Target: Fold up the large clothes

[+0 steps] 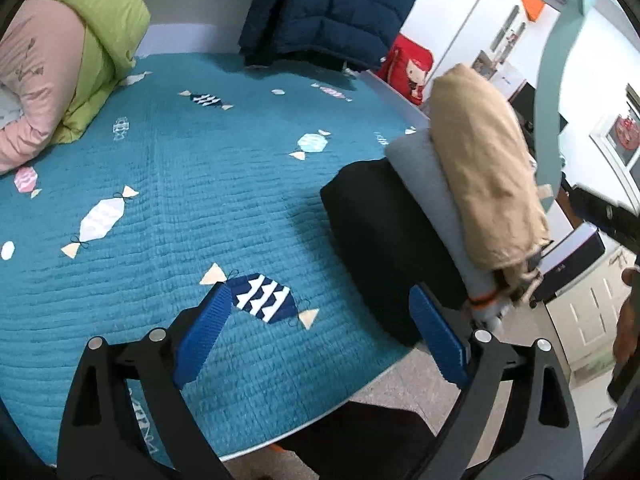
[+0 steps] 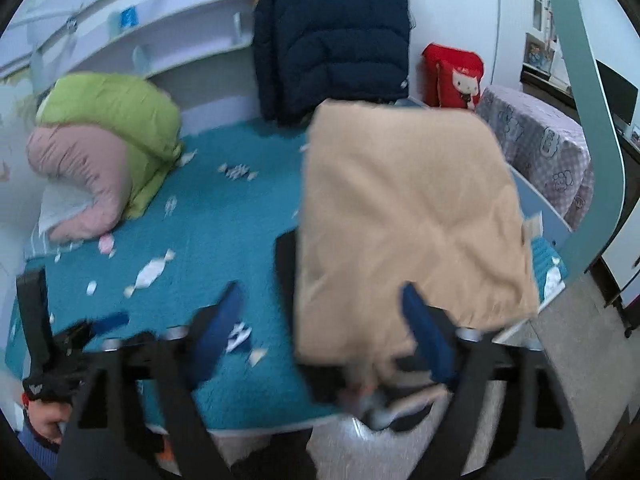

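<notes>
Folded tan garment [image 2: 412, 216] topped the grey and black stack at the bed's [image 1: 160, 200] lower-right edge, both grippers [image 1: 320, 332] [image 2: 320, 332] gaped empty, so stacking seemed done; next likely meant fetching another garment.

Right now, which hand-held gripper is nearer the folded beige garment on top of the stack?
Right. The right hand-held gripper is open at the folded beige garment's near edge; the left hand-held gripper is open over the teal quilt, beside the stack.

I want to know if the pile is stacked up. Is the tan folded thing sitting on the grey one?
Touching. The left wrist view shows the tan folded garment lying directly on the grey folded garment, no gap between them.
</notes>
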